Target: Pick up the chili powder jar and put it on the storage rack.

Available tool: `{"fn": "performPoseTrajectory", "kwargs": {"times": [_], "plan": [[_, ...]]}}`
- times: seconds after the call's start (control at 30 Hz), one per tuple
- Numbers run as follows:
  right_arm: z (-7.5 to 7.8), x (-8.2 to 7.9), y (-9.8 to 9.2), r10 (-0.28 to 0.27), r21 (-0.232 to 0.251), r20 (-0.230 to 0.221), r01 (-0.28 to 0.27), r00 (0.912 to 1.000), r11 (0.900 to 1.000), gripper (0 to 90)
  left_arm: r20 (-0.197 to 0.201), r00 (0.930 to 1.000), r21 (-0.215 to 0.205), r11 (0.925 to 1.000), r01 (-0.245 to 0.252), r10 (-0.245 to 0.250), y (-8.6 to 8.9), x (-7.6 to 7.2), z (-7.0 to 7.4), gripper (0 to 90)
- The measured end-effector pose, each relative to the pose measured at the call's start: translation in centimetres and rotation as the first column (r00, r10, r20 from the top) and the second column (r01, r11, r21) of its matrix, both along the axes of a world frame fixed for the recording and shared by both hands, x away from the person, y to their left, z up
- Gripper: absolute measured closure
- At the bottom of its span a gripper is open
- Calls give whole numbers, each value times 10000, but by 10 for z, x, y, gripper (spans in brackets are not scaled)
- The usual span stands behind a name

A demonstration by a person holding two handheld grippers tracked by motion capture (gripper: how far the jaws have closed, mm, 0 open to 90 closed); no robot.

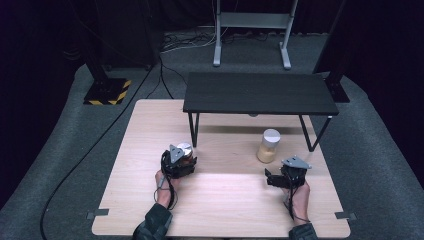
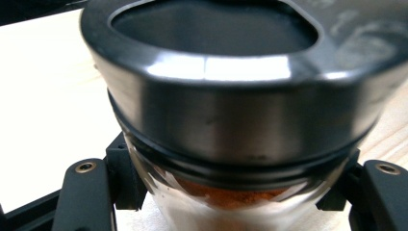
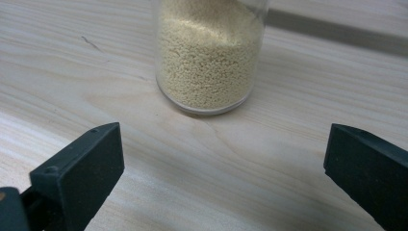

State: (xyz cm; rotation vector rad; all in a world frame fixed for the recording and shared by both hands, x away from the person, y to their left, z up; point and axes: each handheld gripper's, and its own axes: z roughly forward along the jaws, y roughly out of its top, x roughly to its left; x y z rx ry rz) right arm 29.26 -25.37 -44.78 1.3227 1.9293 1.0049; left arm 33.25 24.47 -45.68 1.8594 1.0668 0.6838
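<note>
A glass spice jar (image 2: 226,202) with orange-red powder and a shiny metal lid (image 2: 221,62) stands between the jaws of my left gripper (image 2: 231,195), which is shut on its glass body. From above, this jar (image 1: 184,149) is left of centre on the wooden table, with the left gripper (image 1: 179,164) just behind it. A second jar (image 1: 269,146) of pale yellow grains with a white lid stands to the right. My right gripper (image 1: 278,175) sits just in front of it, open. Those grains (image 3: 207,57) lie ahead of the right gripper (image 3: 223,159), whose jaws are spread wide and apart from the jar.
A low black shelf-like table (image 1: 260,93) on thin legs stands on the far half of the wooden table (image 1: 225,205); both jars are just in front of its legs. Grey carpet, cables and a metal stand lie beyond.
</note>
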Motion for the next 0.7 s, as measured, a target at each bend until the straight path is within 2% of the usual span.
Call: {"fn": "performPoseTrajectory", "kwargs": {"times": [0.23,0.33,0.7], "plan": [[0,0,0,26,-23,-15,-26,10000,10000,0,-49,10000,-202,9998,36,-37,0,1,3,307],[0,0,-1,15,28,-21,-15,10000,10000,0,-45,9999,-164,9998,102,-103,-1,0,5,307],[0,1,-1,22,35,-46,-22,10000,10000,0,193,9989,-262,9988,421,-416,-1,-2,20,308]]}}
